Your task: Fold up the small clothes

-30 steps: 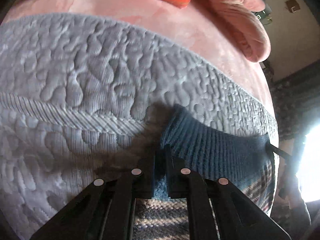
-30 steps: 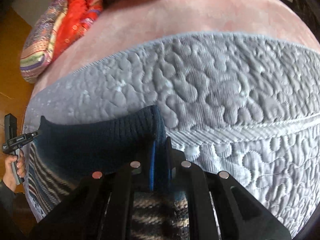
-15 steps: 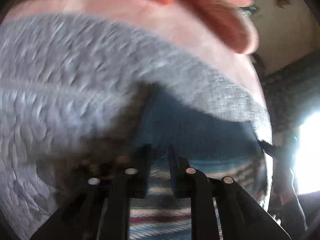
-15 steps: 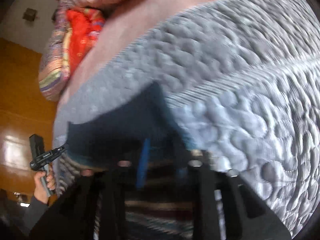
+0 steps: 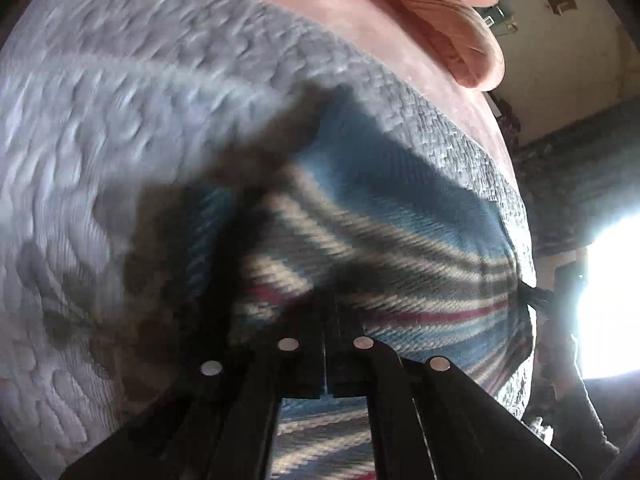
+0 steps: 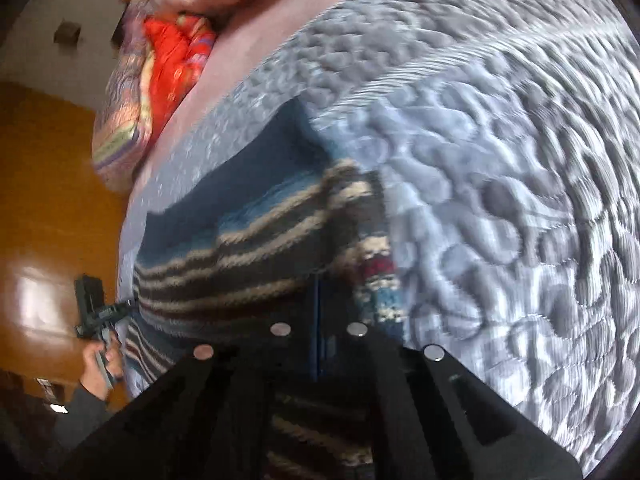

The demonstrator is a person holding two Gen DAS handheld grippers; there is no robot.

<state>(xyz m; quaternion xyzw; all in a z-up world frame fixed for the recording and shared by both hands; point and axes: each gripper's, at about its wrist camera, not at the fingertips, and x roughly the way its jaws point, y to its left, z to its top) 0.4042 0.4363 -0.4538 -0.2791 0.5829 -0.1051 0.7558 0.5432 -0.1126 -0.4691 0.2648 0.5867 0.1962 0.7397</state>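
A knitted sweater (image 5: 400, 220) with blue, cream, grey and dark red stripes lies spread on a grey quilted cover (image 5: 140, 100). Its plain blue hem is at the far end. My left gripper (image 5: 325, 300) hovers over the sweater's near left part, fingers pressed together with no cloth showing between them. In the right wrist view the same sweater (image 6: 248, 248) lies on the quilt (image 6: 500, 200). My right gripper (image 6: 318, 284) is over its near right edge, also shut with nothing seen in it. Both views are blurred by motion.
A pink blanket (image 5: 460, 40) and a red patterned cloth (image 6: 176, 52) lie piled at the far end of the bed. To the left of the bed is an orange wooden floor (image 6: 48, 200), where a hand (image 6: 102, 360) holds the other gripper's handle. A bright window glares at the right.
Both grippers held the blue hem a second ago, opened and let it go, then drew back and shut. The hem now lies far ahead and the striped body is uncovered.
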